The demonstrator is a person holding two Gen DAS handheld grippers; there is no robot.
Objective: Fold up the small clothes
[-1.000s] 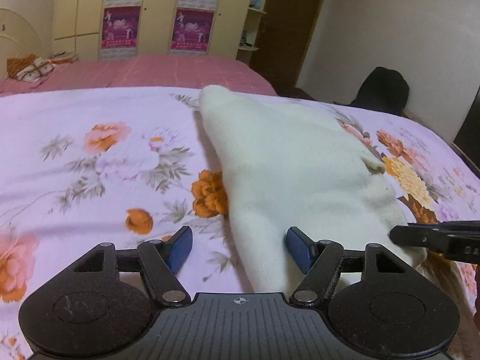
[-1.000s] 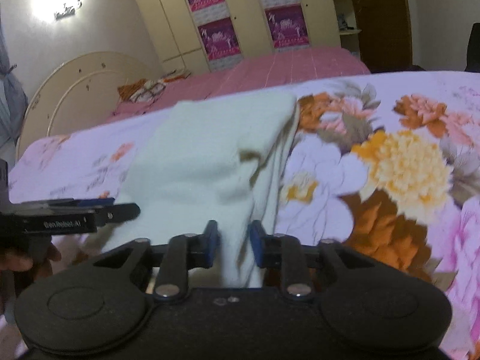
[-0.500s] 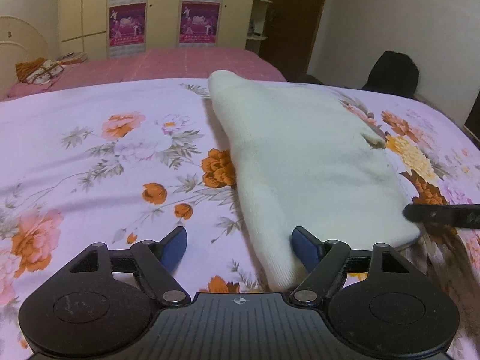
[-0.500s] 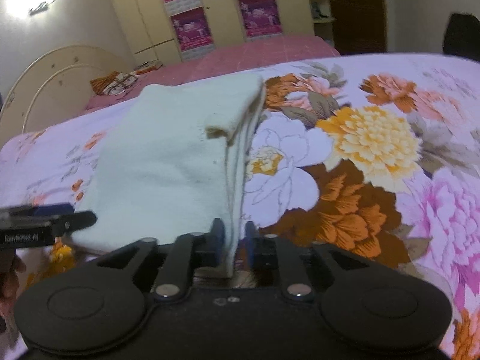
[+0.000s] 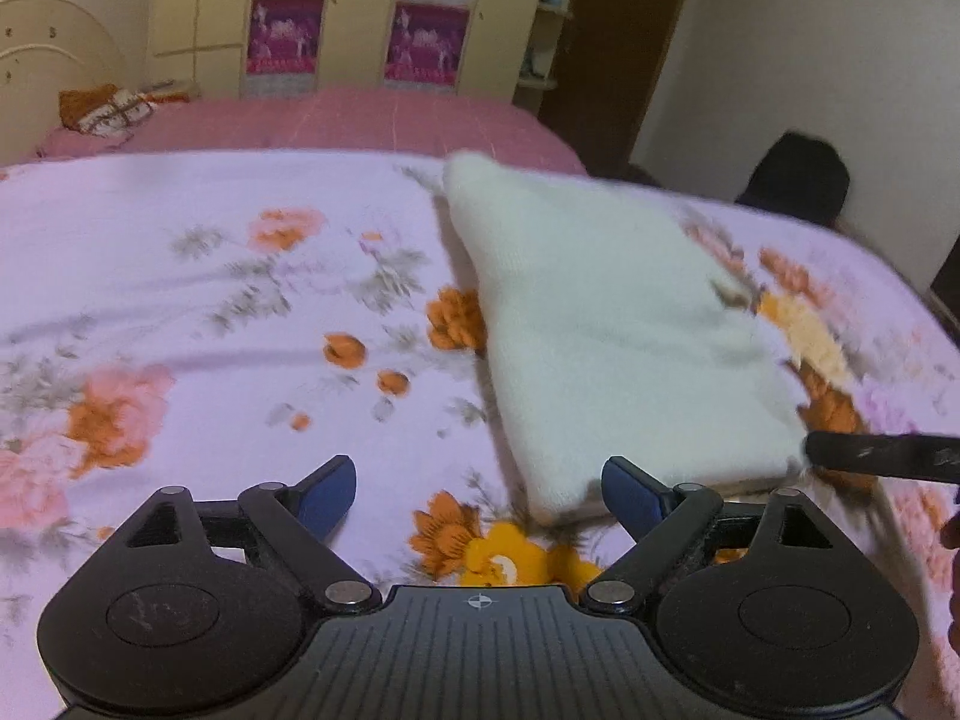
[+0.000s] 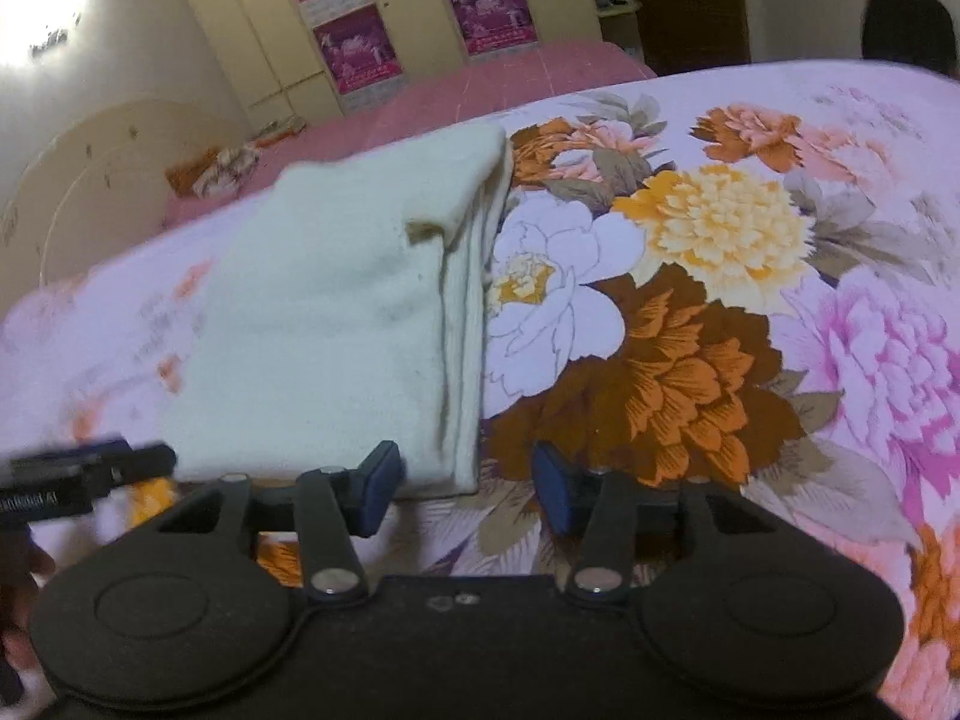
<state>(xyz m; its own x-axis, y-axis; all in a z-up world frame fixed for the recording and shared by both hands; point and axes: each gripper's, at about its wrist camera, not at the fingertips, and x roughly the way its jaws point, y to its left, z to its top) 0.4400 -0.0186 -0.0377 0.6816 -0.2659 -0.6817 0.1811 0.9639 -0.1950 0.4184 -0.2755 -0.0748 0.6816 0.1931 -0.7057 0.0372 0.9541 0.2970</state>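
A folded cream-white garment lies flat on the flowered bedsheet. My left gripper hovers just short of its near left corner, jaws opening wide, nothing between the blue pads. In the right wrist view the same garment shows stacked edges along its right side. My right gripper is at the near right corner, its jaws opening; the cloth's edge lies between the pads without being pressed. The other gripper's black finger shows at each view's side.
The lilac sheet with orange and pink flowers covers the whole near bed. Behind it are a pink bed, a small patterned cloth bundle, cream wardrobes with pink posters and a dark chair.
The right gripper's jaws were shut on the garment's edge and have let it go. The left jaws have widened and the left gripper has drawn back off the cloth's corner.
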